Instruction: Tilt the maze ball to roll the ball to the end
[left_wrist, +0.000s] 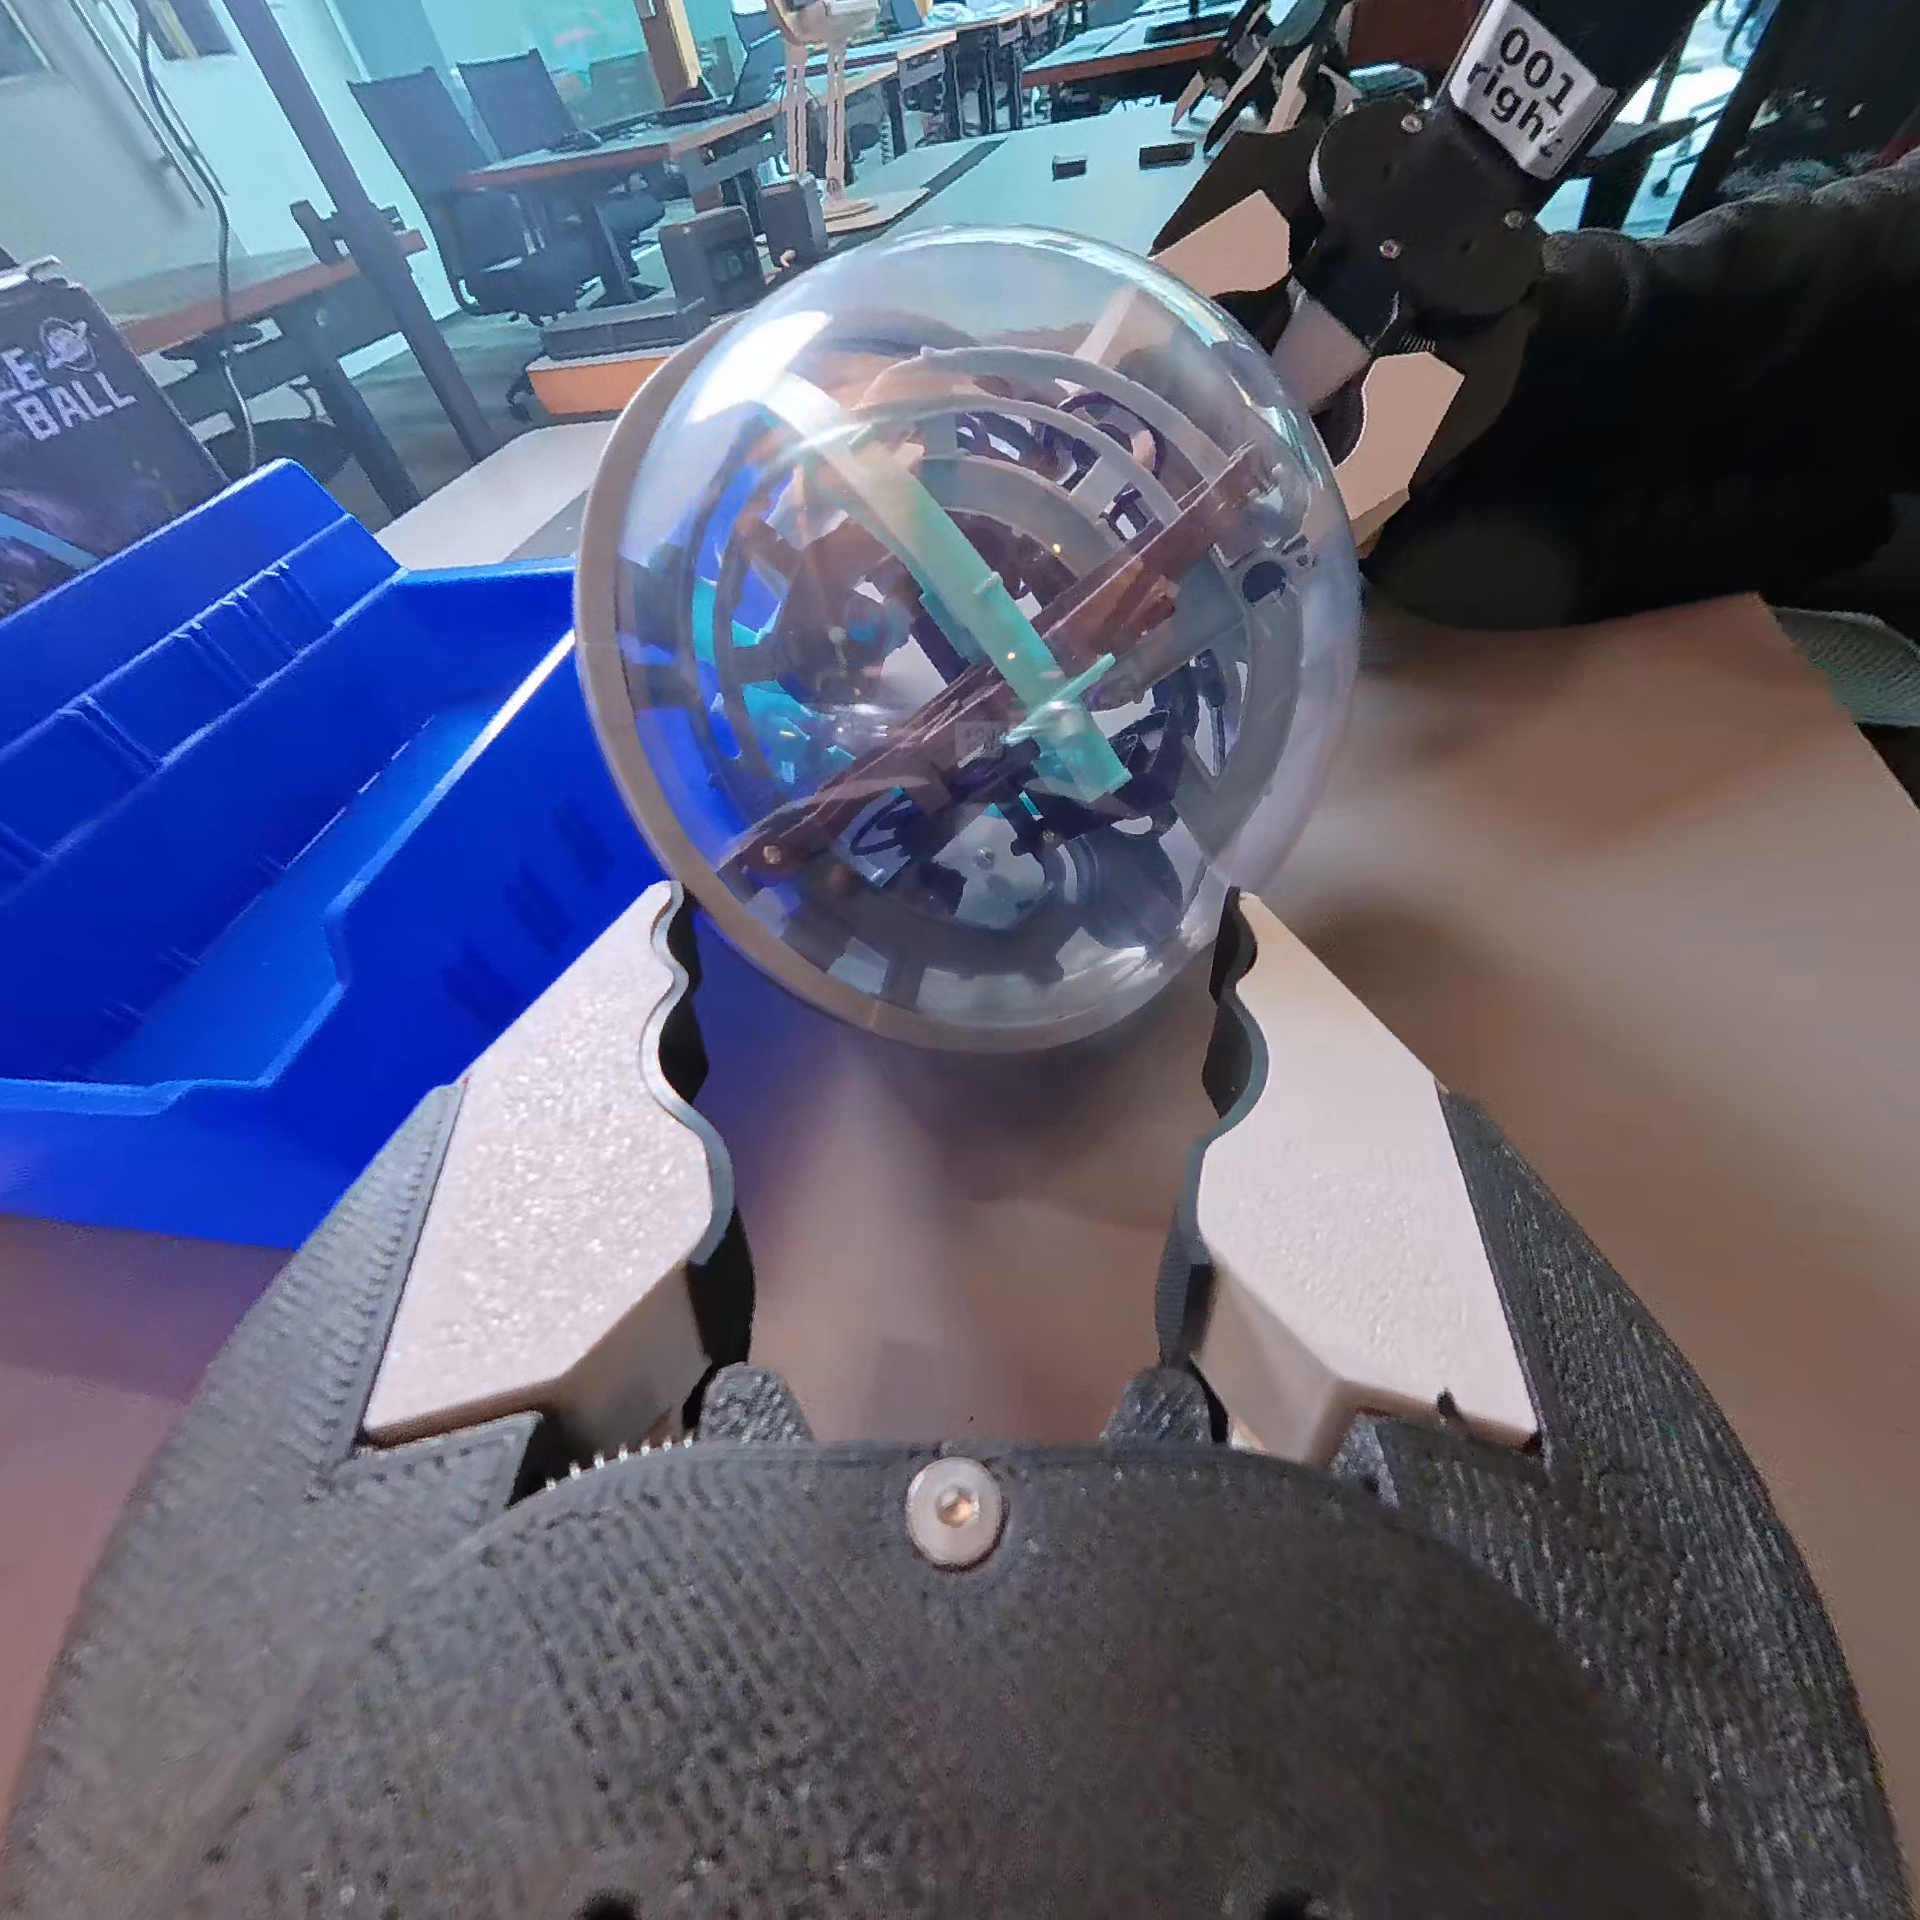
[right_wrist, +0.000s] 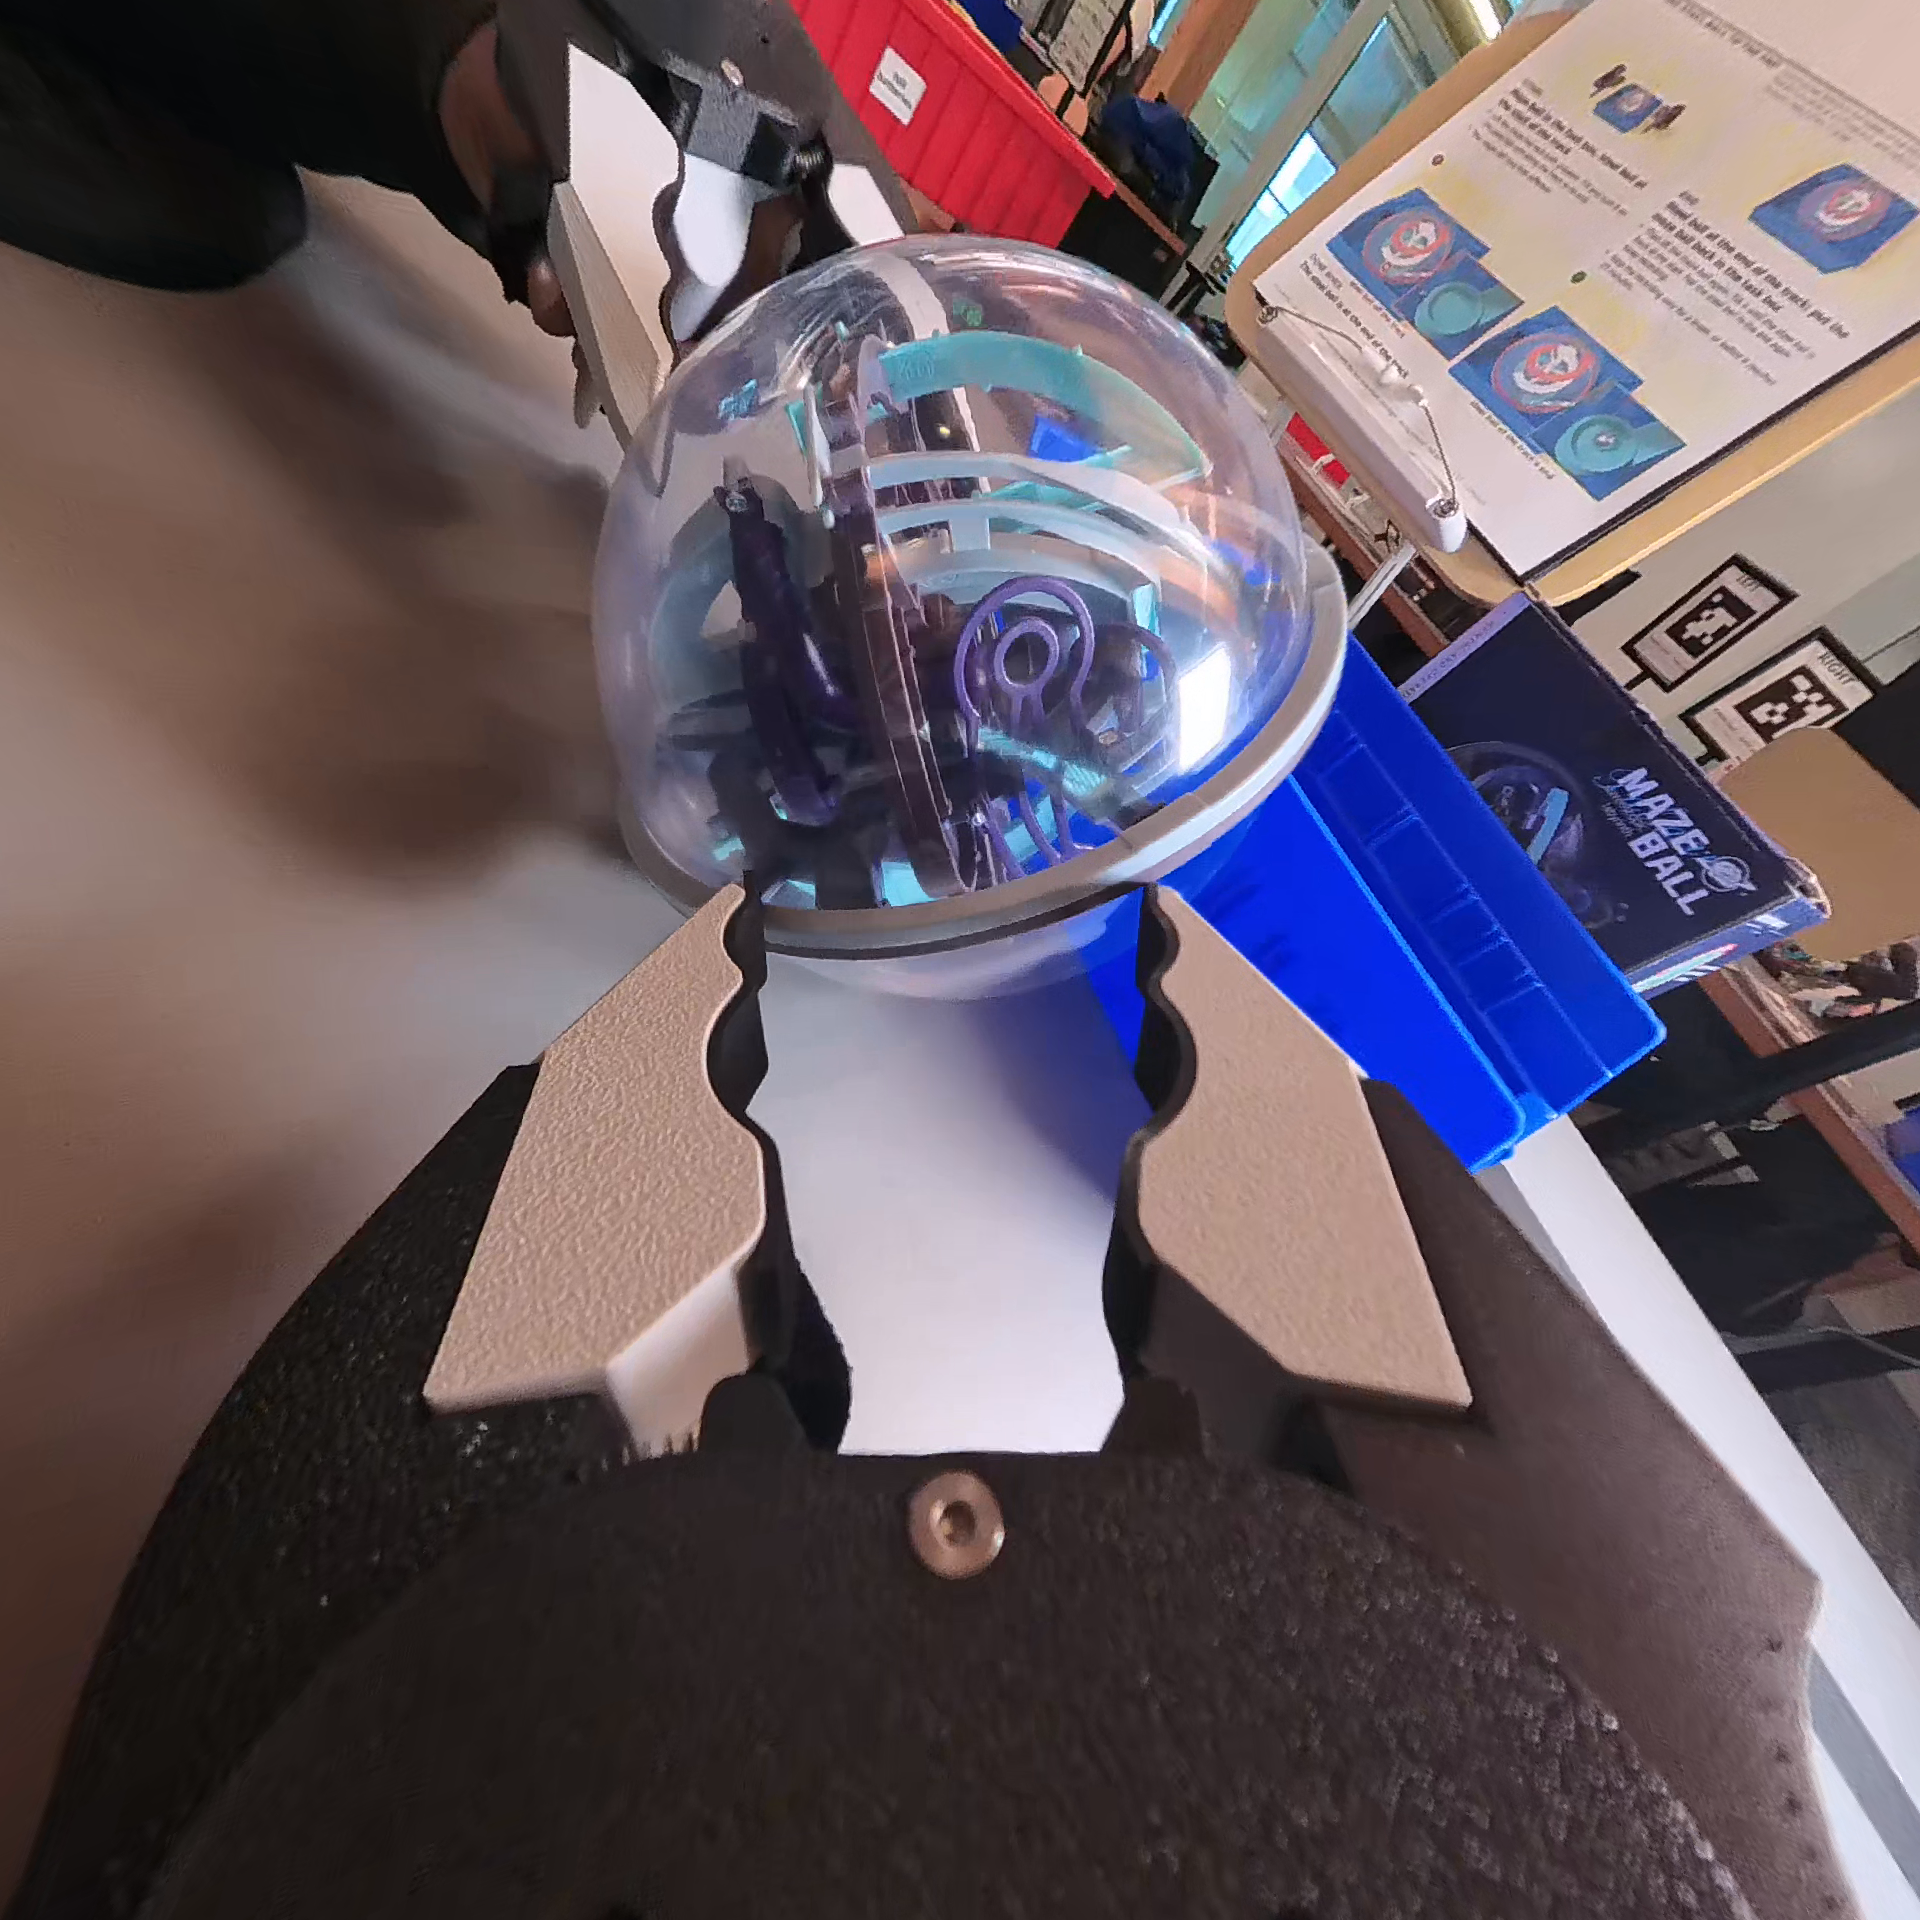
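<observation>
Maze ball is hanging above the table, beside the blue bin, pinched between left claw and right claw, both partly open on its shell, letting two-handed tilting steer the inner ball.

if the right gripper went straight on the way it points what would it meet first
The maze ball: the right gripper already has its fingers at the sphere's lower edge, seemingly touching it, so there is no free way ahead. The left gripper sits beyond it.
</observation>
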